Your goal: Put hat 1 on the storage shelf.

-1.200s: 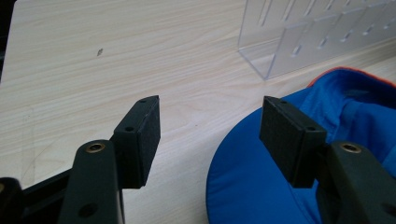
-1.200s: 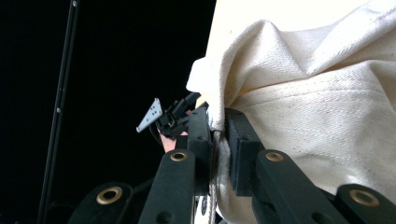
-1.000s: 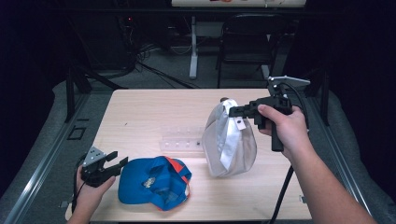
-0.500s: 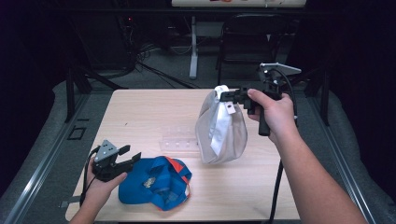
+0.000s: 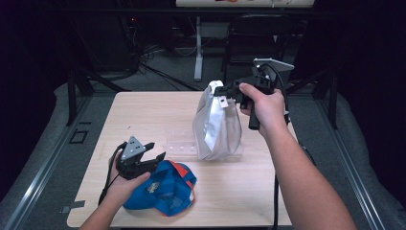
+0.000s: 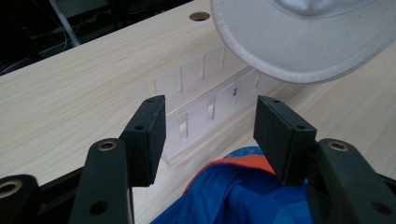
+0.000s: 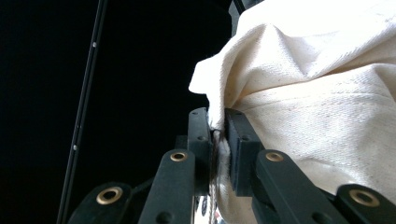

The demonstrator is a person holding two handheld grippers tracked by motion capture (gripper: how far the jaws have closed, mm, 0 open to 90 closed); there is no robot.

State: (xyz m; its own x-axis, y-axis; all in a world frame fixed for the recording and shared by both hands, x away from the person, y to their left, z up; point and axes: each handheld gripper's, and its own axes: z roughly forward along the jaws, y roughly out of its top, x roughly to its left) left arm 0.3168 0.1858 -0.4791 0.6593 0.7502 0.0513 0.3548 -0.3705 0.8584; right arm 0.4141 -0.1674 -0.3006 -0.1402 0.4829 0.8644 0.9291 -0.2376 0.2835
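The right hand-held gripper (image 5: pixel 221 89) is clamped on a fold of fabric at the back of a white cap (image 5: pixel 216 125), holding it up so it hangs over the desk (image 5: pixel 143 115) at about 2 o'clock from the desk's middle. In the right gripper view the cream cloth (image 7: pixel 317 93) is pinched flat between the two black jaws. The cap's lower edge hangs at, or just above, the far end of a clear plastic rack (image 5: pixel 184 147) lying flat near the centre; whether it touches I cannot tell.

The left hand-held gripper (image 5: pixel 154 152) stands apart with nothing between its pads; its jaws have just been opening. It hovers over the near-left part of the desk, at about 7 o'clock, right above a blue cap (image 5: pixel 163 189) with an orange panel. In the left gripper view the blue cap (image 6: pixel 247 196) sits just below the spread jaws, with the rack (image 6: pixel 201 107) beyond and the white cap's brim (image 6: pixel 303 51) at 1 o'clock.

My reading is that the white cap is being carried for placing on the rack, while the left side readies to take the blue one. The next move likely calls for lowering the open jaws onto the blue cap's edge and closing.

The rack lies between the two caps and could be nudged. A chair (image 5: pixel 258 33) and cables (image 5: pixel 158 52) stand beyond the desk, well clear.
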